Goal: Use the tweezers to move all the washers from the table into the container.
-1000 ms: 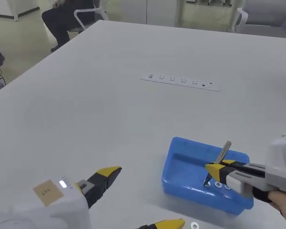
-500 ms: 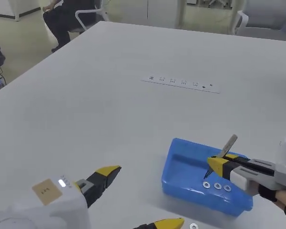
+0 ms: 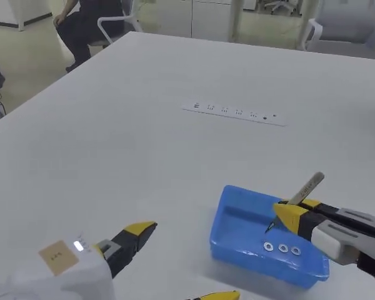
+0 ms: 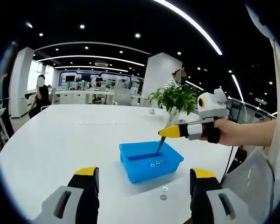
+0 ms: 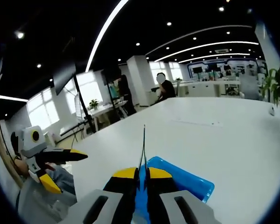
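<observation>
Our right tongs (image 3: 281, 217) are clamped tight on a pair of slim metal tweezers (image 3: 305, 189). The tweezer points hang just over the inside of the blue rectangular plastic container (image 3: 221, 232), and we cannot tell whether they pinch anything. Our left tongs (image 3: 197, 257) are spread wide and hold nothing, hovering near the container.

Three small silver ring washers (image 3: 282, 249) lie in a row on the container floor, so we judge that part done. Two loose washers (image 4: 165, 189) lie on the white tabletop (image 3: 144, 137) just beside the container, so work is left.

The tabletop is broad, with a flush socket strip (image 3: 234, 112) further off. Around it is an open office with ceiling lights, a potted green plant (image 4: 175, 99) and a seated person (image 3: 81, 22).
</observation>
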`<action>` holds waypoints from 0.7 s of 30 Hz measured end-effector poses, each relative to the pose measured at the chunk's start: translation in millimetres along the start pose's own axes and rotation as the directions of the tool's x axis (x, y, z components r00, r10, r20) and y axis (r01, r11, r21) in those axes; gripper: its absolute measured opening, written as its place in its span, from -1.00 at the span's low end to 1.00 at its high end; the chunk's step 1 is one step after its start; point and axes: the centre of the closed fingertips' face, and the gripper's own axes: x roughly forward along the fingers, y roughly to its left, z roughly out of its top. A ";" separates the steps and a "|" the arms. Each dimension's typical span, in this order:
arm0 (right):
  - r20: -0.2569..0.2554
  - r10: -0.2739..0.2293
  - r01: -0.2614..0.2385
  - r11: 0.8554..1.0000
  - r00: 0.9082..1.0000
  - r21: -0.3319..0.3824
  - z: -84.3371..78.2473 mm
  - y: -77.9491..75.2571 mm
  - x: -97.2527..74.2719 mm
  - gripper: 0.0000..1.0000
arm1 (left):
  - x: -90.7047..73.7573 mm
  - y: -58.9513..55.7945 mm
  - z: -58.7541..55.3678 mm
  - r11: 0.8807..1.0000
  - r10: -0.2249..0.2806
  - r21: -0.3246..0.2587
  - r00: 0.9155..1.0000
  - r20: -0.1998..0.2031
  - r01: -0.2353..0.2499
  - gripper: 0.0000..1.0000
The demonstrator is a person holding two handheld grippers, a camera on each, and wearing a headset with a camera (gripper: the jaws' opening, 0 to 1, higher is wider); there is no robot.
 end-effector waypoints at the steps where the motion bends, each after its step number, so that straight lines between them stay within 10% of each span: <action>1: 0.003 0.005 -0.005 1.000 1.000 0.001 0.3 3.3 -1.9 -0.92 | 0.0 0.0 -0.1 1.000 0.000 -0.001 1.000 0.000 0.000 0.62; 21: -0.092 0.134 -0.127 0.988 0.987 0.084 -57.7 39.5 -1.6 -0.92 | 1.0 -3.2 0.4 1.000 -0.008 0.000 1.000 0.000 0.008 0.62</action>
